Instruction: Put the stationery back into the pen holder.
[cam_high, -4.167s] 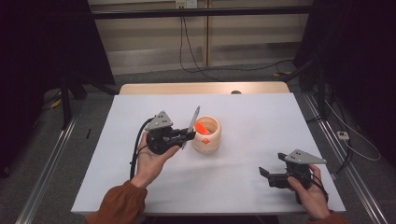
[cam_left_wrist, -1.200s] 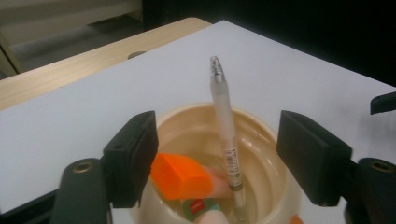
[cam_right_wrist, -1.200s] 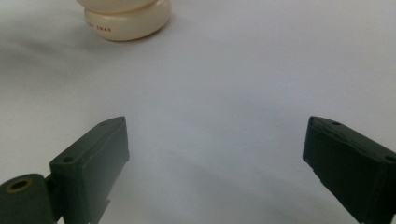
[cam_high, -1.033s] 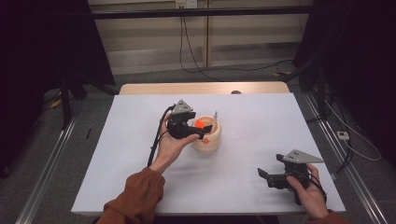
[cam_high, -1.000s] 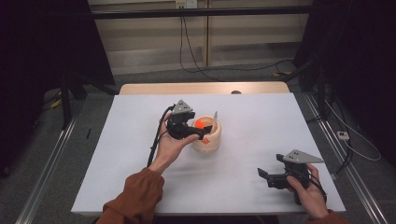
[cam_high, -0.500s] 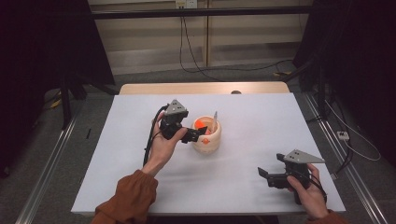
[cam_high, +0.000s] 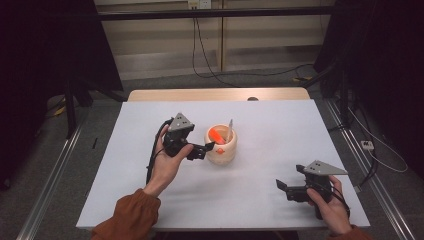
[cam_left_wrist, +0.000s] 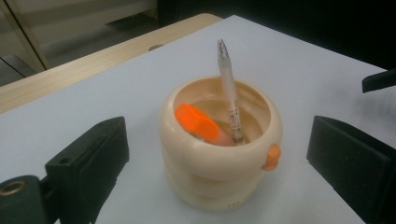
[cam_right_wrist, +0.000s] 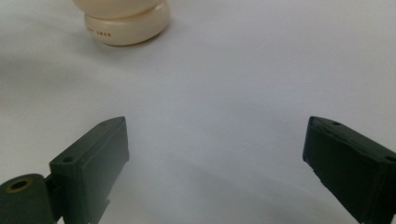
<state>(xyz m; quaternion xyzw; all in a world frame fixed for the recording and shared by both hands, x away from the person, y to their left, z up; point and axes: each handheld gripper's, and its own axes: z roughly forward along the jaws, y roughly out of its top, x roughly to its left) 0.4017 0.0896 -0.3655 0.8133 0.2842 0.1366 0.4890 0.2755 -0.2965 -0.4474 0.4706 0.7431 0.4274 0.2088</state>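
Observation:
A cream cup stands mid-table. An orange marker and a clear pen lean inside it. My left gripper hovers just left of the cup, open. Its jaws have just been opening and hold nothing. In the left gripper view the cup sits ahead between the two spread jaws, untouched, with the pen upright and the marker slanted. My right gripper rests near the table's front right, open and empty. The right gripper view shows the cup's base far off.
The white table ends in a wooden strip at the back. Cables run over the floor behind. Dark stands flank both sides of the table.
The pen that my left gripper carried beside the cup now stands in the cup. The left hand has drawn back to the left, off the cup. The right hand has kept still.

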